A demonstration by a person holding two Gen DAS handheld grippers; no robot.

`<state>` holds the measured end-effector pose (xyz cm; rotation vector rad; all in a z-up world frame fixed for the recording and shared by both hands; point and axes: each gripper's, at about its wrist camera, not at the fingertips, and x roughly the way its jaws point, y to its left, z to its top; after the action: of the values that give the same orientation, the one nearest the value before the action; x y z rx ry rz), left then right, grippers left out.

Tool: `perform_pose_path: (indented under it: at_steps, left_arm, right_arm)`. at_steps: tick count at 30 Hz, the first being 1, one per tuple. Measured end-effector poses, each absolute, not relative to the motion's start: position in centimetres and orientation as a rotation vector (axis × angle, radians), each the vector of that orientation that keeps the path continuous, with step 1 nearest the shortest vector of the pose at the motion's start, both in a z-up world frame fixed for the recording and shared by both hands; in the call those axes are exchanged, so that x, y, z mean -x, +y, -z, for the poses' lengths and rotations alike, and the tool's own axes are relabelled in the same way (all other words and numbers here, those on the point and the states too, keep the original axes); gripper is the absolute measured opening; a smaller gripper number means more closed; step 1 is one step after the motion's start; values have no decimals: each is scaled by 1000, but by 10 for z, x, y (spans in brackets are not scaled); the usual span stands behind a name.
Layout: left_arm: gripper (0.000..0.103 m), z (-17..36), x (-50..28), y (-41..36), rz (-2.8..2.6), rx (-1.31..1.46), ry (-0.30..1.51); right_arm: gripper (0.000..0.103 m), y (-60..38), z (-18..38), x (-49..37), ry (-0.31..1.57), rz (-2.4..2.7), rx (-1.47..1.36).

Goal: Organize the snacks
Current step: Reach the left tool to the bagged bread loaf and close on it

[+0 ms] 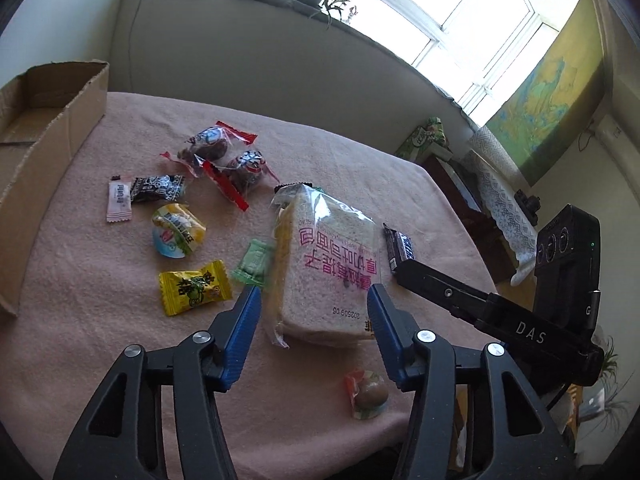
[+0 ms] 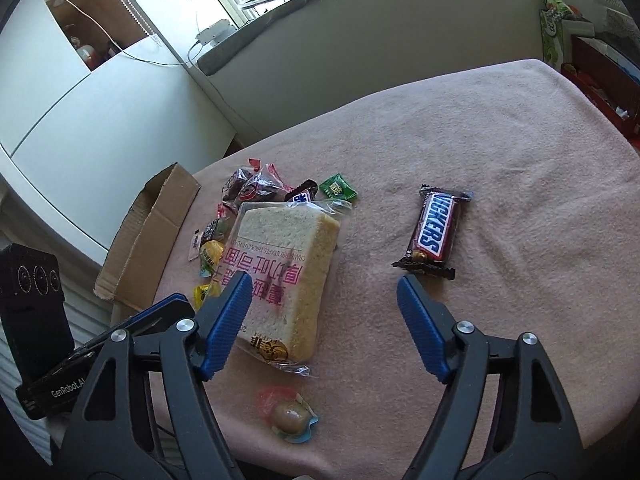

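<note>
We count one clear-bagged slab of sliced white bread with pink lettering (image 1: 326, 264) and one brown Snickers bar in a glossy wrapper (image 2: 434, 232). We see two clear red-ended packets of dark brown sweets (image 1: 212, 144) (image 1: 246, 168), one black-and-white patterned wrapper (image 1: 158, 188), one small white-and-pink sachet (image 1: 119, 202), one round yellow-and-white foil pack (image 1: 178, 230), one yellow pillow-shaped candy packet (image 1: 196, 288), one small green sachet (image 1: 253, 264), and one brownish egg in a clear orange-edged pouch (image 1: 370, 394). One open brown cardboard box (image 1: 48, 148) sits alongside.
</note>
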<state>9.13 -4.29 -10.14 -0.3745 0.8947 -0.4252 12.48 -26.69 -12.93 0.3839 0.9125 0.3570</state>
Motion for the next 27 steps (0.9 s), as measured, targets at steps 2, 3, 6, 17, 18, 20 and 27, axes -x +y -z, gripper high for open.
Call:
perform_pose_path:
  at_steps: [2,3,6,17,18,20,27]
  left_arm:
    - [48,104,-93,-44,428,377,899]
    - [46,104,-94,-43,431,381,901]
    - [40,108,-98,-43,442,386,909]
    - [39,126,-110,-41,484,408,959]
    - [39,126,-111,-41,488,401,960]
    - [39,124,-114,-43,494,396,964]
    - [39,121,-113,-53,508,342,948]
  right_arm:
    - [70,-263,135,-128,939,-394,-421]
    - [69,-262,139,-130,951,-404,-438]
    - [62,-259,146,-134,977,-428,-475]
    - [50,-253,161,-147,1042,-466,-514]
    - [49,-253,162,-149,1045,-472,-522]
    - [49,-251,163,-151,1048,-480,-522]
    - [46,-239,155,-151,1034,-470,-448]
